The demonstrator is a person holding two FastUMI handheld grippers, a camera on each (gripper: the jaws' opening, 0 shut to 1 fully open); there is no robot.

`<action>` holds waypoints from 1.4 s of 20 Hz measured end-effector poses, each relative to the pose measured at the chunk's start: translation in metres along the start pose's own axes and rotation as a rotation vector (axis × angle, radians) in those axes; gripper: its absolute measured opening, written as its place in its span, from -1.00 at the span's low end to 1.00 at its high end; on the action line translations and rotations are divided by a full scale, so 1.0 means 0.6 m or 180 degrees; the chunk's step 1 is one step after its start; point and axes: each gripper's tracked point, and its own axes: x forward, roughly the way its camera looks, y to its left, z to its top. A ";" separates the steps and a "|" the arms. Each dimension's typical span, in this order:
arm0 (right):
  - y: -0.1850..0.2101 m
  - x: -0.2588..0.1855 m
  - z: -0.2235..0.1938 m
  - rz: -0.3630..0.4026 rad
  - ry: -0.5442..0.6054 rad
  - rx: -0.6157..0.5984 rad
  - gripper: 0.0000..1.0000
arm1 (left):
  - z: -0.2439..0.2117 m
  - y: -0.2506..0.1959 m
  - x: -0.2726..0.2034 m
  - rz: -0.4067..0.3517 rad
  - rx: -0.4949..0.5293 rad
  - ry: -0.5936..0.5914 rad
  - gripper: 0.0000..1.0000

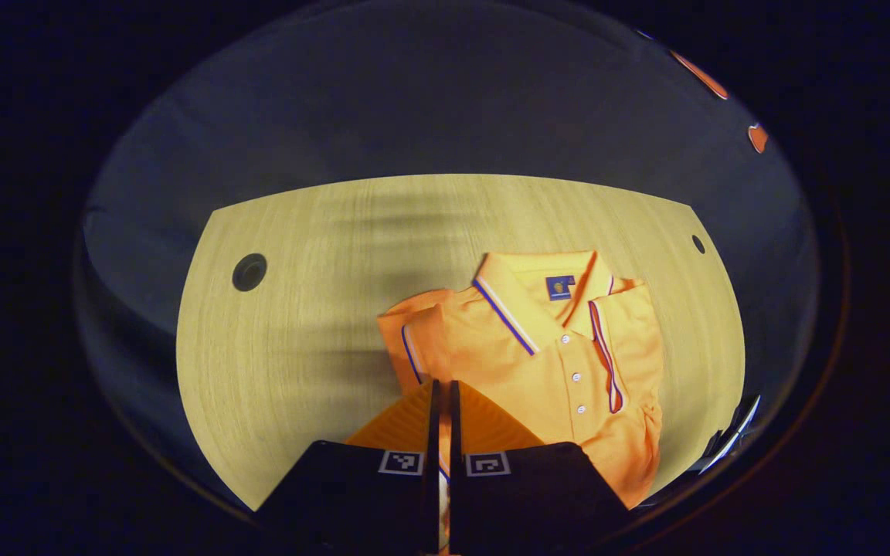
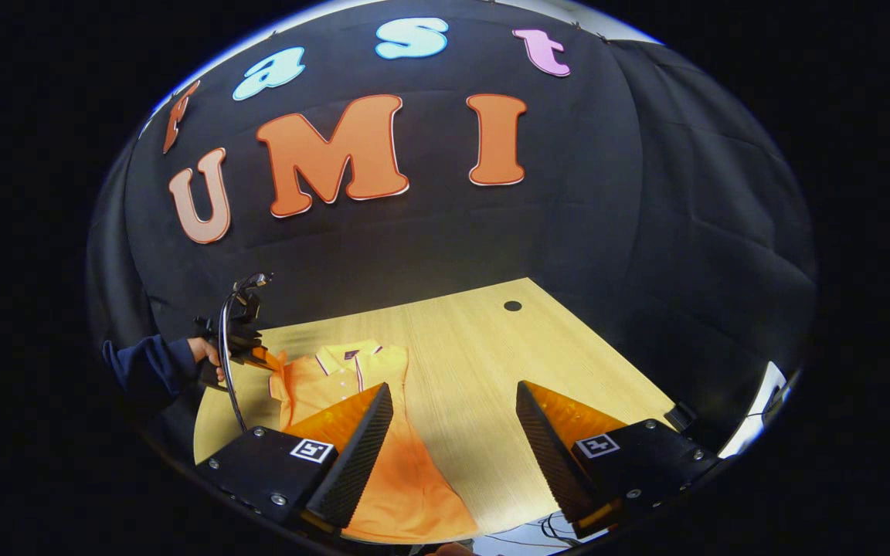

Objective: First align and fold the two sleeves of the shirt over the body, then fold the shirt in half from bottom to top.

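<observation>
I'm working in a recording booth, a staged set and no lived-in room. Black cloth hangs as the wall behind and to the side of a pale wood-grain table, wrinkled and draped like a backdrop. The table has round cable holes, as an office desk does. Cables trail below its near edge. Lighting falls on the tabletop while everything around it stays dark.
</observation>
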 end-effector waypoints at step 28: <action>0.103 0.028 -0.053 0.0584 -0.0267 -0.0470 0.96 | -0.129 -0.063 -0.398 0.0120 0.0199 -0.2209 0.97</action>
